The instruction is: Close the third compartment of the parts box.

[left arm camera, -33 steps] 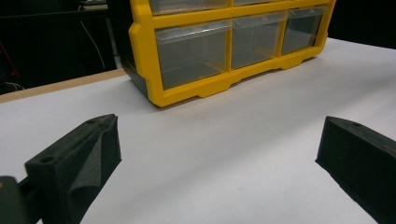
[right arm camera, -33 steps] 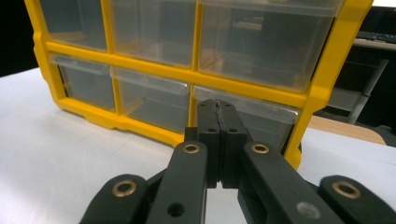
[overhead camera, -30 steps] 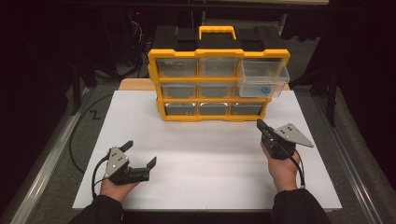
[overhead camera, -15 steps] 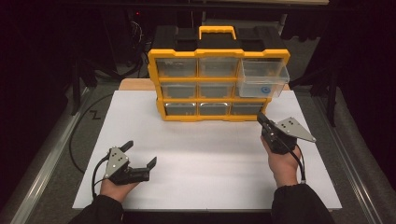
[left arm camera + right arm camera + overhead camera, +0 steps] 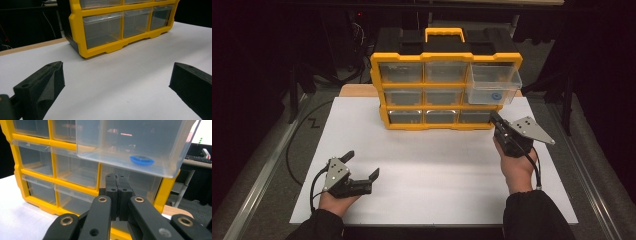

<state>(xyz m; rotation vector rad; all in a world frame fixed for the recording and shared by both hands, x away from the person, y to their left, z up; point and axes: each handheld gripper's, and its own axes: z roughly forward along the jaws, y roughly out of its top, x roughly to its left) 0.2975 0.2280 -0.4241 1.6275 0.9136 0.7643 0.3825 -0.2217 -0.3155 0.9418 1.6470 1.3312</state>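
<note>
Trouble is unlikely at the left: the left gripper [image 5: 357, 172] rests low on the white bench [image 5: 437, 165], jaws wide apart, well clear of the yellow organizer [image 5: 447, 92]. At the right, the right gripper [image 5: 498, 121], jaws pressed together and empty, sits just below the pulled-out clear drawer [image 5: 493, 84] holding a blue disc [image 5: 142, 160]. An upward bump could tip or dislodge that drawer.

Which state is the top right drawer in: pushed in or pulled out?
Pulled out: the top right drawer juts forward of the yellow organizer, holding a blue disc.
</note>
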